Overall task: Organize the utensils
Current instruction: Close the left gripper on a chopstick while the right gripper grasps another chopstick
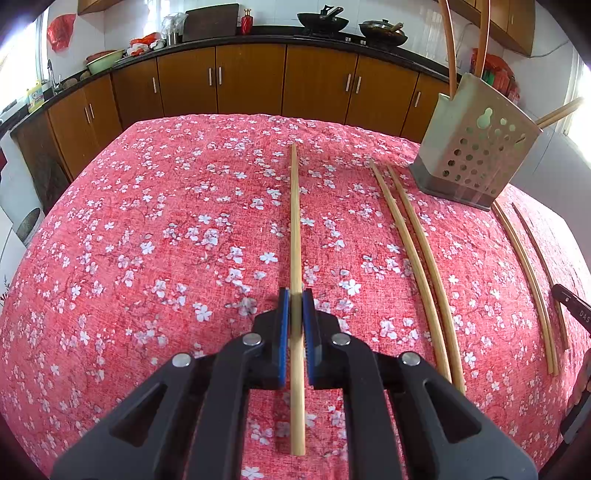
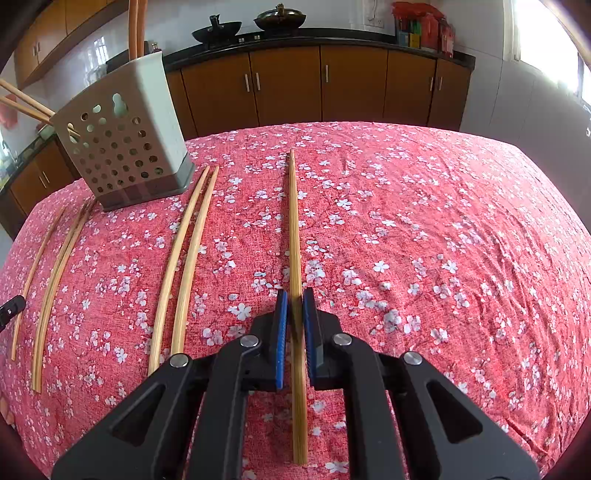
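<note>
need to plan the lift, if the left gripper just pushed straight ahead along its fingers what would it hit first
Probably nothing soon: the left gripper, shut on a chopstick, points along bare tablecloth toward the far table edge. The utensil holder stands off to its right, though depth is unclear.

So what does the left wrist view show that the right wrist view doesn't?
Only the left wrist view shows the green basin, the red bottle and the left claw shut on a chopstick. Only the right wrist view shows the bright window and the right claw shut on another chopstick. Both show the perforated holder, loose chopsticks on the floral cloth, and two woks on the counter.
</note>
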`<state>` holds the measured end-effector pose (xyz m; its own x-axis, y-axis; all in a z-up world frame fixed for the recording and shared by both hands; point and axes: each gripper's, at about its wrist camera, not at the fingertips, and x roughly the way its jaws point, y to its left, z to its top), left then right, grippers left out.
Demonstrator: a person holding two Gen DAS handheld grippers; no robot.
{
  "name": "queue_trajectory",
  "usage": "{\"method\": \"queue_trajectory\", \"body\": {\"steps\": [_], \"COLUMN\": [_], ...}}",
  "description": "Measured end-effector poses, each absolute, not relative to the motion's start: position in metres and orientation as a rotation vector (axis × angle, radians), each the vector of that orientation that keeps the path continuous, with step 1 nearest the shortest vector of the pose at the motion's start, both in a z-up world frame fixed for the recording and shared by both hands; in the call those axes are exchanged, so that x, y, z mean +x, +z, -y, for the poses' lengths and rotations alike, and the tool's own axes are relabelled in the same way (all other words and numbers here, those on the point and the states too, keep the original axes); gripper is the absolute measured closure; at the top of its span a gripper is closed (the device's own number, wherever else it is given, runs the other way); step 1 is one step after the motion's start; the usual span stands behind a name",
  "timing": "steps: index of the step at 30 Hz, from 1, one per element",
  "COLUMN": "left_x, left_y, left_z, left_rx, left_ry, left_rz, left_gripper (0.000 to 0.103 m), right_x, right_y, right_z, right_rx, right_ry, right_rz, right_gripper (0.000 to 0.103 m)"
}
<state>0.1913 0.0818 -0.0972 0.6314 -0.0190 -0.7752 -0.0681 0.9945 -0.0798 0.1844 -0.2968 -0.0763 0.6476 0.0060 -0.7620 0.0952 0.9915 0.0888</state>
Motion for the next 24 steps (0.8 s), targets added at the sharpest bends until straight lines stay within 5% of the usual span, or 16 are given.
{"method": "queue_trajectory", "body": {"steps": [24], "left_x": [0.180], "left_y": [-0.094], "left_z": [-0.072], "left_rx": [-0.042], "left_ry": [0.023], "left_rz": [-0.895], "left_gripper": [0.095], "right_x": [0.175], "right_y": [-0.075], "right_z": [0.310], "right_rx": [0.183], "right_ry": [-0.016], "right_rz": [-0.855], "right_gripper": [0.095]}}
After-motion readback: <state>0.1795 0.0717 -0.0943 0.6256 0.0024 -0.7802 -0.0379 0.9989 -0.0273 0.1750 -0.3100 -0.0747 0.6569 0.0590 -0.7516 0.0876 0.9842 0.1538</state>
